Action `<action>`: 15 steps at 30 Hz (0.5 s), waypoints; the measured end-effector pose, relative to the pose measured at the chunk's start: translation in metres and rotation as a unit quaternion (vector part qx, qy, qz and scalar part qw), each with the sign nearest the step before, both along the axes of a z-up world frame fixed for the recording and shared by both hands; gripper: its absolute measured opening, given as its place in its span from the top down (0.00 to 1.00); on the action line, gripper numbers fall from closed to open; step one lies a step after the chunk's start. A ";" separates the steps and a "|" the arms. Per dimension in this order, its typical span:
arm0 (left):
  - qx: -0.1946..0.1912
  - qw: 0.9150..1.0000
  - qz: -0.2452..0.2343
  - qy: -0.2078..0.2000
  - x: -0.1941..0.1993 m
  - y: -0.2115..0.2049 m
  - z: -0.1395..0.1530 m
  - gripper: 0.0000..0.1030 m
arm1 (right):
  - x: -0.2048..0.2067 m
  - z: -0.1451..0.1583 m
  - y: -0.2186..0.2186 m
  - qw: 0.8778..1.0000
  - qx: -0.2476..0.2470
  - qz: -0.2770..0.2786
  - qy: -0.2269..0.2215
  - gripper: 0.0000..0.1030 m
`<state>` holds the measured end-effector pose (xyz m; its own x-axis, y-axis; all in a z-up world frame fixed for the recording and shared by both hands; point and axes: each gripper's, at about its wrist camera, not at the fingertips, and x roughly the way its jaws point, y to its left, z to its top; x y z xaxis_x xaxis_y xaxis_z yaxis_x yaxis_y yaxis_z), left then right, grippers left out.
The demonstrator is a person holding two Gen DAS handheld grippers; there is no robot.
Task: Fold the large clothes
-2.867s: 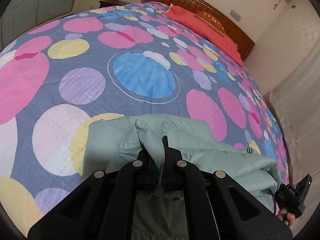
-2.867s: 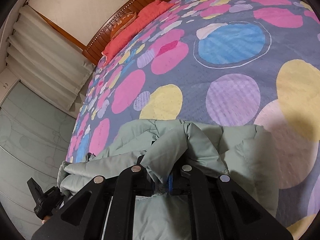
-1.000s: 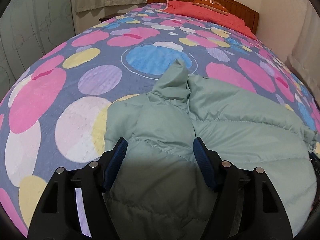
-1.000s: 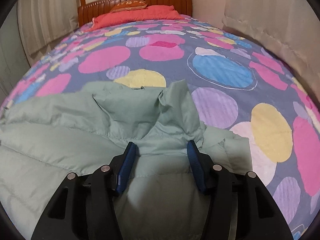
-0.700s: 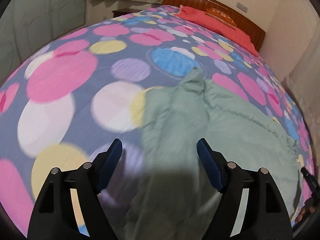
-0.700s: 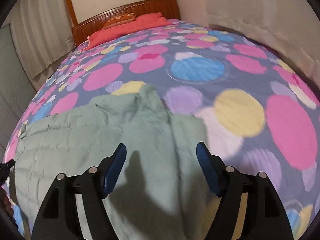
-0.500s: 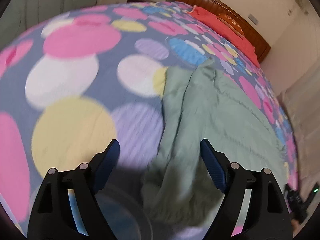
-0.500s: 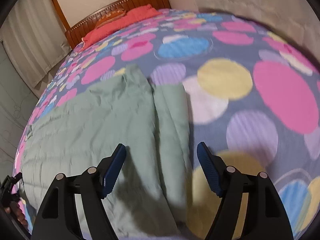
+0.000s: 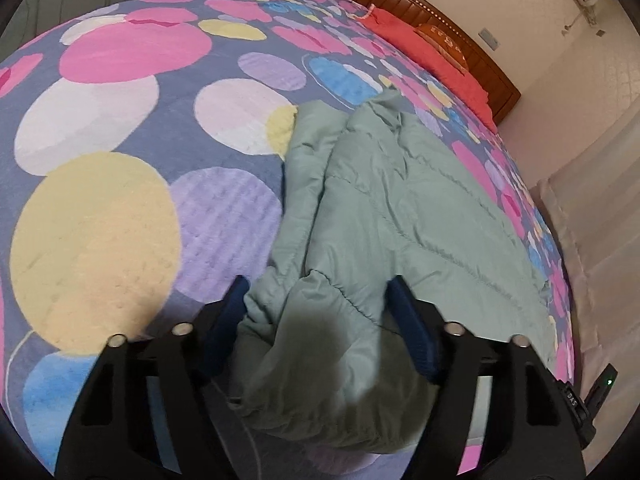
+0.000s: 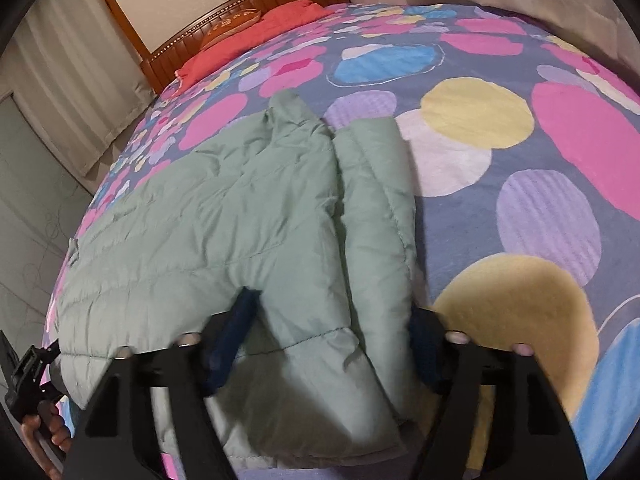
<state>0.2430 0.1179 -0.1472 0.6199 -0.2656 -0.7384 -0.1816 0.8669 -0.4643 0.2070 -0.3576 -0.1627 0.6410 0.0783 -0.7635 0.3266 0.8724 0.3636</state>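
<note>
Pale green quilted puffer jacket (image 9: 404, 216), lying flat on the bed, sleeve folded inward along one side

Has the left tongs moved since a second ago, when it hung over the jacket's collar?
Yes. The left tongs has pulled back from the headboard to the jacket's near edge.

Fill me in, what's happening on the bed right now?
A person with a gripper in each hand is folding a pale green padded jacket on the dotted bedspread. The left gripper and right gripper are both open, each straddling a near end of the jacket, gripping nothing.
</note>
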 end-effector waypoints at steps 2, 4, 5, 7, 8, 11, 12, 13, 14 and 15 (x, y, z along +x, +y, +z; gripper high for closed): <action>-0.006 1.000 -0.007 0.000 0.002 -0.003 0.000 0.51 | 0.001 -0.001 0.002 1.000 0.010 0.003 -0.002 0.54; -0.014 1.000 -0.017 -0.005 0.003 -0.004 0.000 0.69 | 0.002 -0.001 0.003 1.000 0.015 0.005 -0.006 0.61; -0.026 0.999 -0.023 -0.006 0.003 -0.003 0.000 0.77 | 0.002 0.000 0.004 1.000 0.016 0.007 -0.009 0.66; -0.032 0.999 -0.024 -0.008 0.001 -0.003 0.001 0.81 | 0.000 0.003 0.007 1.000 0.018 0.009 -0.015 0.72; -0.031 0.999 -0.026 -0.011 0.000 -0.004 0.002 0.84 | -0.001 0.004 0.006 1.000 0.019 0.009 -0.018 0.76; -0.033 0.999 -0.025 -0.018 -0.005 -0.003 0.007 0.86 | -0.007 0.011 0.007 0.999 0.025 0.010 -0.027 0.81; -0.034 0.999 -0.024 -0.019 -0.007 -0.002 0.009 0.86 | -0.009 0.013 0.007 0.999 0.026 0.011 -0.030 0.82; -0.033 0.999 -0.023 -0.020 -0.010 -0.001 0.011 0.86 | -0.012 0.015 0.008 0.999 0.027 0.013 -0.033 0.82; -0.033 0.999 -0.023 -0.021 -0.012 0.001 0.013 0.87 | -0.014 0.016 0.008 0.999 0.028 0.014 -0.034 0.83; -0.033 0.999 -0.024 -0.022 -0.017 0.003 0.016 0.87 | -0.018 0.018 0.009 0.999 0.029 0.016 -0.036 0.84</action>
